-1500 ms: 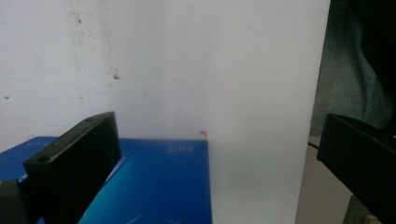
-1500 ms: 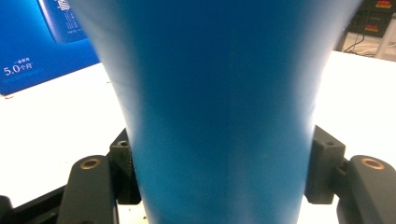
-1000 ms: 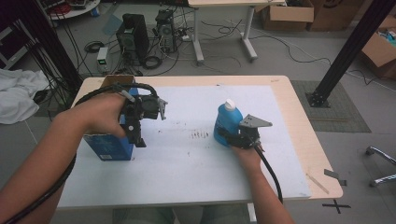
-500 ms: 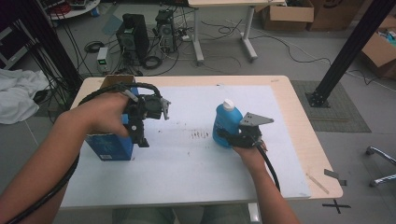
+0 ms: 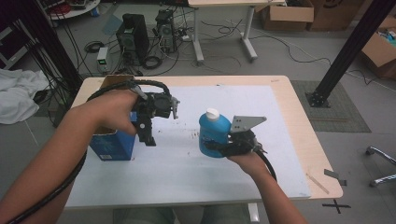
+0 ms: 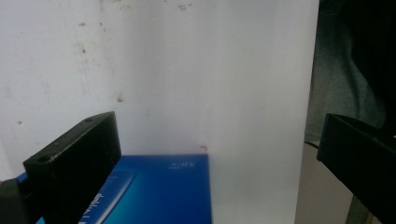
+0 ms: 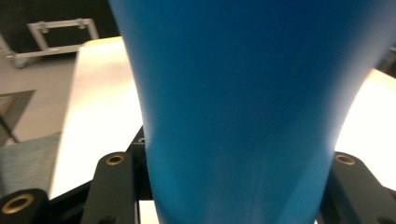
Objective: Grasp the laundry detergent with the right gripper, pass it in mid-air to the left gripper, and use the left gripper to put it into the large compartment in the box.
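Note:
A blue bottle (image 5: pixel 214 133) with a white cap (image 5: pixel 212 113) hangs upright above the white mat, with my right gripper (image 5: pixel 219 148) shut on its lower body. In the right gripper view the bottle (image 7: pixel 243 102) sits squeezed between the two jaws of that gripper (image 7: pixel 229 186). My left gripper (image 5: pixel 147 135) points down over the right edge of a blue box (image 5: pixel 112 145) standing on the mat. In the left gripper view its jaws (image 6: pixel 215 154) stand wide apart and touch nothing, with the box top (image 6: pixel 159 191) below them.
A white mat (image 5: pixel 187 172) covers most of the wooden table (image 5: pixel 303 135). A brown cardboard flap (image 5: pixel 114 81) shows behind the left hand. On the floor beyond stand computer towers (image 5: pixel 133 39) and cables; a black post (image 5: pixel 345 51) rises at the right.
My right gripper has risen with the blue bottle, lifting it off the mat. The left gripper has drifted slightly to the right above the blue box.

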A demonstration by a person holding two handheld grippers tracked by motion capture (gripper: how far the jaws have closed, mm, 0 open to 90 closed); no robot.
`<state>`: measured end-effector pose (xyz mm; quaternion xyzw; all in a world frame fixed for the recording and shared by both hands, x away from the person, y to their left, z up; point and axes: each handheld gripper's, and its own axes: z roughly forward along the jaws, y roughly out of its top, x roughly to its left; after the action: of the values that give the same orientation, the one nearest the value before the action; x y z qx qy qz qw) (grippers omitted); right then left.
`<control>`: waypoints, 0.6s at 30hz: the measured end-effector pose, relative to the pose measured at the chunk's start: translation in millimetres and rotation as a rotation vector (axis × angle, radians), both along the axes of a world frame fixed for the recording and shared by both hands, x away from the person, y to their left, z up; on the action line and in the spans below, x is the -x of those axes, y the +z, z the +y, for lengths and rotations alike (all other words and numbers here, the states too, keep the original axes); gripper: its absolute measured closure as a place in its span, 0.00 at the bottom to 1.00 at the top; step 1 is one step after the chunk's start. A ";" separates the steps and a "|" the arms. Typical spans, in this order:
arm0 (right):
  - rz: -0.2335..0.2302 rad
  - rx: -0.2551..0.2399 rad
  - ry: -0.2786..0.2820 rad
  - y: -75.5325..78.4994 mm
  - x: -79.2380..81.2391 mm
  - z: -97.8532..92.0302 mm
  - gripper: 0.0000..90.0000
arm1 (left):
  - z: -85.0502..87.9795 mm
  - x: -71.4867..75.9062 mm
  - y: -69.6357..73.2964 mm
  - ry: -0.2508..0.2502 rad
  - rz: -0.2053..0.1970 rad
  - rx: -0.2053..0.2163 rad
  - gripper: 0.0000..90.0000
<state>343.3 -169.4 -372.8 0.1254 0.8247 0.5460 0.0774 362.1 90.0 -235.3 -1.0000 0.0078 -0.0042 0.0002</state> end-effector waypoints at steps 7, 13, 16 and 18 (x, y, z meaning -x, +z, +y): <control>0.000 0.012 0.094 -2.6 5.1 20.6 0.49 | -11.0 4.1 5.7 -0.022 0.009 0.020 0.00; 0.001 0.006 0.162 -12.8 7.6 40.9 0.50 | -19.1 9.0 6.2 -0.044 0.033 0.047 0.00; 0.002 0.006 0.177 -14.6 7.9 47.2 0.50 | -21.2 10.1 4.9 -0.047 0.040 0.052 0.00; 0.002 -0.005 0.192 -16.8 8.1 57.0 0.50 | -24.4 11.9 2.6 -0.054 0.047 0.056 0.00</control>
<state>335.2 -112.5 -389.6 0.0466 0.8317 0.5527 0.0235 350.2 65.6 -232.7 -0.9988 0.0348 0.0190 -0.0281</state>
